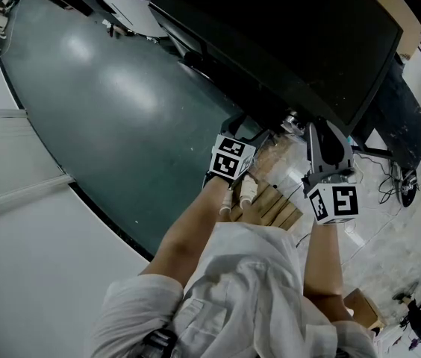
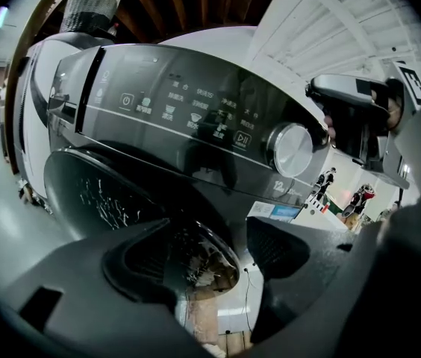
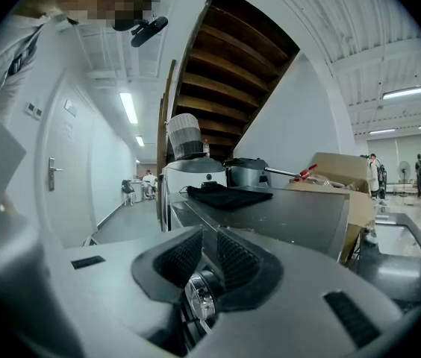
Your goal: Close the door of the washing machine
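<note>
The dark washing machine [image 1: 285, 43] stands in front of me, its top seen from above in the head view. In the left gripper view its control panel [image 2: 195, 118] and chrome knob [image 2: 291, 149] sit above the round dark door [image 2: 98, 192]. My left gripper [image 2: 210, 252] is open, and the door's glass bulge [image 2: 207, 263] shows in the wide gap between its jaws, untouched by the pads. My right gripper [image 3: 203, 256] has its pads almost together with nothing between them, right above the chrome knob [image 3: 199, 297]. Its housing [image 2: 360, 114] shows beside the knob.
A black cloth [image 3: 225, 194], a metal pot [image 3: 248, 171] and a cardboard box [image 3: 345, 174] lie on or behind the machine's top. Wooden stairs [image 3: 225, 73] rise overhead. Wooden slats [image 1: 278, 203] and cables [image 1: 397, 177] are on the floor by my feet. A green floor [image 1: 106, 110] stretches left.
</note>
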Available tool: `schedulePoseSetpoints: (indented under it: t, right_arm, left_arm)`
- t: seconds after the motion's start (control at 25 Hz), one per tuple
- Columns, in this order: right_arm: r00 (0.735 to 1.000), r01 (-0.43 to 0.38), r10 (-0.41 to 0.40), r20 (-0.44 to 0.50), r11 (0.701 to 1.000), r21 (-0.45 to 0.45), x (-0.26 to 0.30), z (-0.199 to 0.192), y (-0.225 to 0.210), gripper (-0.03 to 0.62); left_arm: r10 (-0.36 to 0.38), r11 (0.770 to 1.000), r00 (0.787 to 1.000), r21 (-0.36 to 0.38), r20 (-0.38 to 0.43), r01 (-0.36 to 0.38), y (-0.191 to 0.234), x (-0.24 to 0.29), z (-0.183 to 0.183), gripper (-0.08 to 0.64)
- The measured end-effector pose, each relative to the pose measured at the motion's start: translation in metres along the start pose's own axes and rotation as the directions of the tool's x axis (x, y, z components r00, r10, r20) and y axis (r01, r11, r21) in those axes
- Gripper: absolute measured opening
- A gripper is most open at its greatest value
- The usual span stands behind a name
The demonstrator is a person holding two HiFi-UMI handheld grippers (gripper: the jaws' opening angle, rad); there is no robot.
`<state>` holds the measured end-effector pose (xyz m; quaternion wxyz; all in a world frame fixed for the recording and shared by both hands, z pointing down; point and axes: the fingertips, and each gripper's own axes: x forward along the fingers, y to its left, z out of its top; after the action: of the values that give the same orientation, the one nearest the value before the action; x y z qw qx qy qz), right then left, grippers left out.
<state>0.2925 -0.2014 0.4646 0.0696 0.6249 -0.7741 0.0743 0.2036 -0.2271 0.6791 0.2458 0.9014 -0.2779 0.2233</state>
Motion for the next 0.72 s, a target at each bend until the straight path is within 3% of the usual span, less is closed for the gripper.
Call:
schedulePoseSetpoints:
  t: [0.28,0.72]
  right_arm:
    - [1.0,-0.017,0.017,-0.003,1.0,0.003,-0.0002,0.0002,0.0004,0.077]
    - [1.0,-0.027,0.027,-0.003,1.0,0.0,-0.0002,-0.0011,0.0015,0.077]
  left_arm:
    - [0.037,0.997,0.999,-0.062,0.014,-0.036,0.0016,0.0043,0.0059,0.313]
    - [0.045,0.999,0.999,-0.026,-0.003,-0.045,0.0015,0.0053,0.002,0.311]
